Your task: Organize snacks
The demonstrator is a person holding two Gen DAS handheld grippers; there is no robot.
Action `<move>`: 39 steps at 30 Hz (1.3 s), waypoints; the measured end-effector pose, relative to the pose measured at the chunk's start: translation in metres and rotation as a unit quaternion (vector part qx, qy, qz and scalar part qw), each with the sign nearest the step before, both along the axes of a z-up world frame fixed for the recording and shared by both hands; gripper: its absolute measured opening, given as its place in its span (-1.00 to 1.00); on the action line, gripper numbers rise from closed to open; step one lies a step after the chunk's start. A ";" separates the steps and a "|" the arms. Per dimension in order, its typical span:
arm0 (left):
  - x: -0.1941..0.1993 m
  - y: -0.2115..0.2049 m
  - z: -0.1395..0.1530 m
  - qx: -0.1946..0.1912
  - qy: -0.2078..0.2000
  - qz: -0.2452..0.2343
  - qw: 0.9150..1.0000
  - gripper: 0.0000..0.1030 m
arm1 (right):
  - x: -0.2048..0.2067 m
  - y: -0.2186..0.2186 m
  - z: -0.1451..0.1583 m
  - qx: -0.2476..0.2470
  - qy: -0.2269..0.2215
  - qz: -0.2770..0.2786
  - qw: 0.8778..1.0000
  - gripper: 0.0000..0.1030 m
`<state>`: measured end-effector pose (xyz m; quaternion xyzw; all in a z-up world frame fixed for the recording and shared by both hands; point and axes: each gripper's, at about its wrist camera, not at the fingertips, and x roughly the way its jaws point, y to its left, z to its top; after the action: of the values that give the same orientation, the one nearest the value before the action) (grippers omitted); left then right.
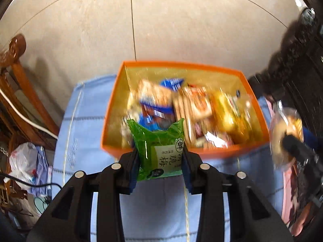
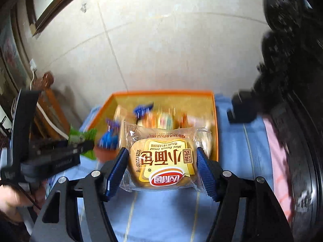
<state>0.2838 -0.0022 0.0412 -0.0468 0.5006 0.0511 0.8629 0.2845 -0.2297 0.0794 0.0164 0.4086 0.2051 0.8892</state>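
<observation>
A: Nearest the lens in the left wrist view, the left hand-held gripper (image 1: 160, 157) is clamped on a green plum packet (image 1: 159, 151), its two pads pressing the packet's sides. Going by size, though, what is biggest?

B: Biggest is the blue cloth (image 1: 84, 125) with thin stripes that covers the surface under everything; whether that surface is a table cannot be told. On it stands the orange box (image 1: 113, 109), open at the top and yellow inside, against a pale tiled wall (image 1: 161, 20).

A: And the box's contents?

B: Packed with wrapped snacks, badly blurred: blue wrappers toward its left, biscuit-coloured and yellow packs toward its right. The green packet hangs in front of the box's near wall, above the cloth, not inside the box.

A: What about the other one?

B: In its own view, the right hand-held gripper (image 2: 163, 159) grips a clear-wrapped mini French bread (image 2: 163, 161) with a yellow label, its blue ribbed pads set wider apart against both sides of the bun. That bread is also lifted in front of the orange box (image 2: 215, 125), over the blue cloth (image 2: 238, 151).

A: Do the two see each other?

B: Yes. The left one (image 2: 84, 147) shows at the left edge of the right view, green packet (image 2: 80, 136) in its tip, with part of a hand (image 2: 10, 199) below it. A wooden chair (image 1: 18, 76) stands left of the cloth.
</observation>
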 end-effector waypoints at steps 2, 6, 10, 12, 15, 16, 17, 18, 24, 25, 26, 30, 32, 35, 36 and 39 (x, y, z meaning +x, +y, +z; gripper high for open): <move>0.016 0.003 0.001 0.003 -0.002 0.002 1.000 -0.32 | 0.024 0.008 0.002 -0.002 -0.002 -0.002 1.000 0.32; 0.047 0.010 -0.003 0.009 0.000 0.011 1.000 -0.31 | 0.057 0.024 -0.004 -0.011 0.002 -0.001 1.000 0.32; 0.072 0.011 -0.013 0.022 0.011 0.016 1.000 0.38 | 0.082 0.037 -0.014 -0.023 0.009 -0.004 1.000 0.38; 0.079 0.012 -0.016 0.056 0.018 0.036 0.998 0.92 | 0.088 0.039 -0.020 -0.033 0.018 -0.015 0.999 0.46; 0.080 0.016 -0.020 0.064 0.014 0.045 0.997 0.92 | 0.079 0.036 -0.024 -0.035 0.002 -0.029 0.999 0.75; 0.080 0.017 -0.023 0.059 0.020 0.045 0.997 0.92 | 0.076 0.036 -0.026 -0.039 -0.003 -0.030 0.999 0.76; 0.079 0.018 -0.026 0.055 0.028 0.048 0.997 0.92 | 0.074 0.037 -0.027 -0.042 -0.002 -0.028 0.999 0.76; 0.078 0.019 -0.029 0.055 0.031 0.050 0.997 0.92 | 0.073 0.037 -0.028 -0.043 0.000 -0.025 0.999 0.76; 0.062 0.015 -0.026 0.068 0.028 0.046 0.996 0.92 | 0.059 0.038 -0.020 -0.050 -0.012 -0.018 0.999 0.76; 0.058 0.014 -0.024 0.066 0.028 0.048 0.996 0.92 | 0.056 0.038 -0.018 -0.056 -0.017 -0.018 0.998 0.76; 0.055 0.015 -0.023 0.062 0.028 0.051 0.996 0.92 | 0.055 0.039 -0.017 -0.058 -0.018 -0.017 0.998 0.76; 0.042 0.016 -0.018 0.049 0.025 0.054 0.997 0.92 | 0.041 0.034 -0.012 -0.054 -0.016 -0.019 0.998 0.76; 0.033 0.014 -0.013 0.053 0.021 0.052 0.997 0.92 | 0.033 0.033 -0.010 -0.055 -0.014 -0.017 0.998 0.76; 0.021 0.012 -0.007 0.052 0.016 0.053 0.997 0.92 | 0.020 0.031 -0.008 -0.057 -0.012 -0.014 0.998 0.76; 0.017 0.012 -0.006 0.048 0.017 0.053 0.997 0.92 | 0.016 0.031 -0.008 -0.058 -0.010 -0.014 0.998 0.76; 0.003 0.012 -0.001 0.026 0.019 0.057 0.998 0.92 | 0.003 0.028 -0.006 -0.056 -0.007 -0.014 0.998 0.76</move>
<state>0.2866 0.0095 0.0403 -0.0515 0.5119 0.1137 0.8499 0.2871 -0.2018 0.0737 -0.0295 0.4131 0.1693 0.8943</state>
